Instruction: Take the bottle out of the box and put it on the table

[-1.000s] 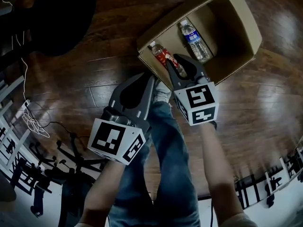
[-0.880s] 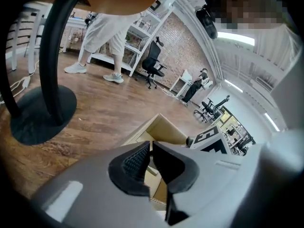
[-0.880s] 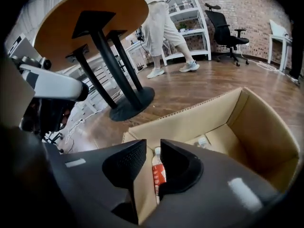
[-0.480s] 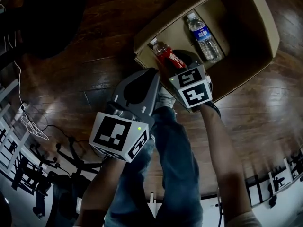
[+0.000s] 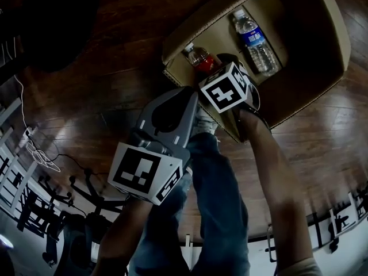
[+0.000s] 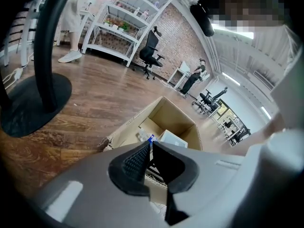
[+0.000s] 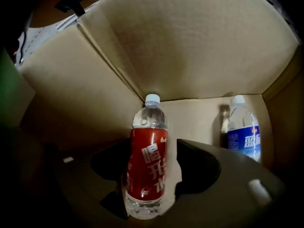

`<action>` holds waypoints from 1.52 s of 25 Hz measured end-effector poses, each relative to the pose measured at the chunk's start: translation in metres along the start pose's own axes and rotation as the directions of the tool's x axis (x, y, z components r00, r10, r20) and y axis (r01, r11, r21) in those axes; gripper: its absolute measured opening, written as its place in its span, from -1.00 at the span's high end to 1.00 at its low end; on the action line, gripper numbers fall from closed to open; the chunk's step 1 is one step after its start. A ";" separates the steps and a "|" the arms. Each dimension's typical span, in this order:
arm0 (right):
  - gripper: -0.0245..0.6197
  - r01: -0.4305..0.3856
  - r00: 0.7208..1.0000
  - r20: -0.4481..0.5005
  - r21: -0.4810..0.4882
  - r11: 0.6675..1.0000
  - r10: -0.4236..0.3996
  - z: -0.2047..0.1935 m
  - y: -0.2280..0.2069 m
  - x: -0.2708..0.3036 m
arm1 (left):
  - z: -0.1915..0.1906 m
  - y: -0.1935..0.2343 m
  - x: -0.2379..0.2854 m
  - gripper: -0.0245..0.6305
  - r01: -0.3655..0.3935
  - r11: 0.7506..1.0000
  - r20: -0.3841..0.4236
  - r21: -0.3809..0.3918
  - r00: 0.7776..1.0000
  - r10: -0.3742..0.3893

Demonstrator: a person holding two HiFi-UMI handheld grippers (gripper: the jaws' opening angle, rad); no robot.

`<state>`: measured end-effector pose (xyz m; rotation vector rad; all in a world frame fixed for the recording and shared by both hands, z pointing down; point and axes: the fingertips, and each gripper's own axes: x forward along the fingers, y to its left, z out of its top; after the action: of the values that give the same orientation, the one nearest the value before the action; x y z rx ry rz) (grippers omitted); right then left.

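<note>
An open cardboard box (image 5: pixel 185 29) stands on the wooden floor with two bottles lying in it. The red-labelled bottle (image 5: pixel 202 58) lies near the box's left wall, and a blue-labelled water bottle (image 5: pixel 257 37) lies further right. My right gripper (image 5: pixel 217 69) reaches steeply down into the box. In the right gripper view the red-labelled bottle (image 7: pixel 148 167) lies between the opening jaws of my right gripper (image 7: pixel 149 161), and the pads do not press on it. My left gripper (image 5: pixel 184 94) hovers outside the box's near edge, shut and holding nothing.
The blue-labelled bottle (image 7: pixel 243 137) lies just right of my right jaw. A black round stand base (image 6: pixel 28 103) sits on the floor to the left. Loose cables (image 5: pixel 37 148) lie at the far left. The person's jeans-clad legs (image 5: pixel 213 194) stand below the grippers.
My right gripper has sunk into the box, tipped more steeply down, and opened its jaws around the red-labelled bottle. My left gripper has dropped lower, nearer the box edge.
</note>
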<state>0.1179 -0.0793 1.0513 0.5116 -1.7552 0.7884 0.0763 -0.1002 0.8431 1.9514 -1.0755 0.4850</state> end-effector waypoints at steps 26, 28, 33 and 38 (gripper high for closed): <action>0.03 0.044 0.984 0.161 0.194 0.980 -0.075 0.008 -0.012 -0.045 | 0.020 -0.012 -0.032 0.93 -0.014 1.000 0.000 -0.008 1.000 0.014; 0.03 0.044 0.978 0.191 0.207 0.977 -0.084 0.015 -0.012 -0.064 | 0.029 -0.021 -0.040 0.93 -0.010 1.000 0.006 -0.003 1.000 0.010; 0.02 0.050 0.957 0.265 0.248 0.968 -0.117 0.034 -0.015 -0.118 | 0.054 -0.043 -0.058 0.93 0.000 1.000 0.021 0.005 1.000 0.000; 0.02 0.050 0.929 0.339 0.277 0.960 -0.146 0.056 -0.012 -0.175 | 0.080 -0.060 -0.083 0.93 -0.001 1.000 0.031 0.011 1.000 0.001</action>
<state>0.1441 -0.1355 0.8774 0.9672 -1.9459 0.9051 0.0755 -0.1067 0.7129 1.9737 -1.0956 0.4635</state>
